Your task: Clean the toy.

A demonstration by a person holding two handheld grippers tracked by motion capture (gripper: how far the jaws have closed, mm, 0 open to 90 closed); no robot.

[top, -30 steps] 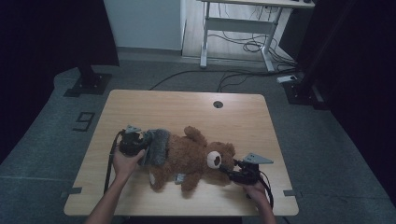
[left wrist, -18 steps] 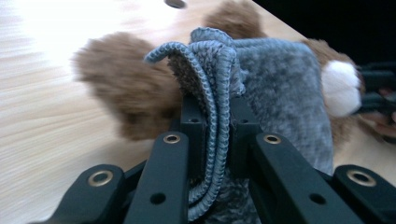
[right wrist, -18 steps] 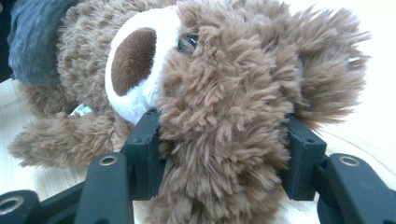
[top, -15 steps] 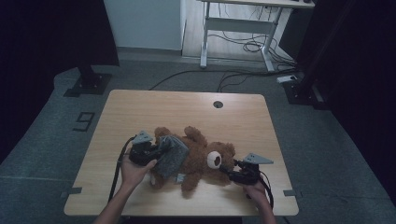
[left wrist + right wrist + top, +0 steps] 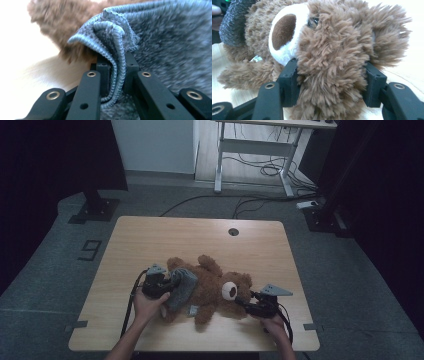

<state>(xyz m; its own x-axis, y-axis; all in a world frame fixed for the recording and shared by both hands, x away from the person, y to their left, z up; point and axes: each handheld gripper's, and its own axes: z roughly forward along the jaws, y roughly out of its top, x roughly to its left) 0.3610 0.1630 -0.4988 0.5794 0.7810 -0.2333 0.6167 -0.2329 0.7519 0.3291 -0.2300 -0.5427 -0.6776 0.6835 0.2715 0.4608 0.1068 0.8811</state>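
A brown teddy bear [image 5: 212,287] lies on its back on the wooden table [image 5: 200,240], head to the right. A grey knitted garment [image 5: 182,285] covers its lower body. My left gripper [image 5: 167,285] is shut on the ribbed hem of that garment [image 5: 113,62], at the bear's left end. The bear's fur [image 5: 62,20] shows behind the knit. My right gripper [image 5: 245,304] is shut on the bear's head [image 5: 332,57], jaws pressing into the fur on both sides, just under the white muzzle [image 5: 284,35].
A round cable hole [image 5: 233,231] sits near the table's far edge. Beyond the table stand a white desk frame [image 5: 250,150] with cables on the floor and a black stand base [image 5: 95,207] at the left.
My left gripper has moved right along the bear, dragging the grey garment farther up over its body. The right gripper and the bear's head have stayed put.
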